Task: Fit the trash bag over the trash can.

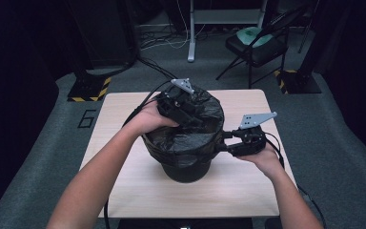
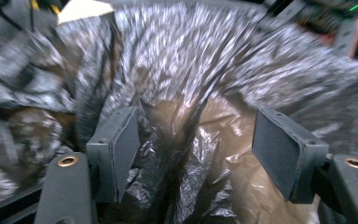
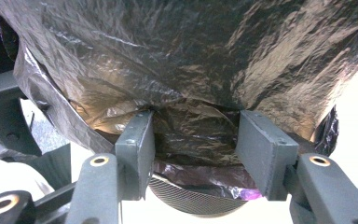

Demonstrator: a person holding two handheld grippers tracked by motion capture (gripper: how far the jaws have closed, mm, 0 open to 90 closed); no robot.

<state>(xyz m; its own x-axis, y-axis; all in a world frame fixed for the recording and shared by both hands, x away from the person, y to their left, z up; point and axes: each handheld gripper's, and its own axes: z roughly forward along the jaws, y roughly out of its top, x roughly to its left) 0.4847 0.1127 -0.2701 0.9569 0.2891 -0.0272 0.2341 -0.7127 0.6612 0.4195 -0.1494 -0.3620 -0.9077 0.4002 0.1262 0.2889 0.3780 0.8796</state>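
fitting a black bag (image 1: pixel 190 138) over a bin (image 1: pixel 187 171) is the work in hand, and the bin stands in the middle of the table (image 1: pixel 124 191), between the two forearms. the bag drapes over the bin's mouth and hangs down its outer wall, loose and crumpled on top.

the left gripper (image 1: pixel 181 107) sits over the far left part of the rim, pointing down and in. in the left gripper view its jaws stand wide apart, with a fold of bag rising between them; the left pad (image 2: pixel 121 149) seems to brush the fold, the right pad (image 2: pixel 279 149) is clear of it, so this is released, not a grasp.

the right gripper (image 1: pixel 224 142) comes in level from the right, tips at the bin's right side just under the rim. in the right gripper view the bag's skirt (image 3: pixel 191 135) hangs right ahead and partly between the pads, and the ribbed bin wall (image 3: pixel 191 198) shows just below. the pads stand apart with film loose between them; whether they pinch anything i cannot tell, though it looks like no.

the relation that matters: the rim runs across the right jaws, and the loose edge lies straight ahead and slightly up, so the right hand is nearer to the slack that wants pulling down.
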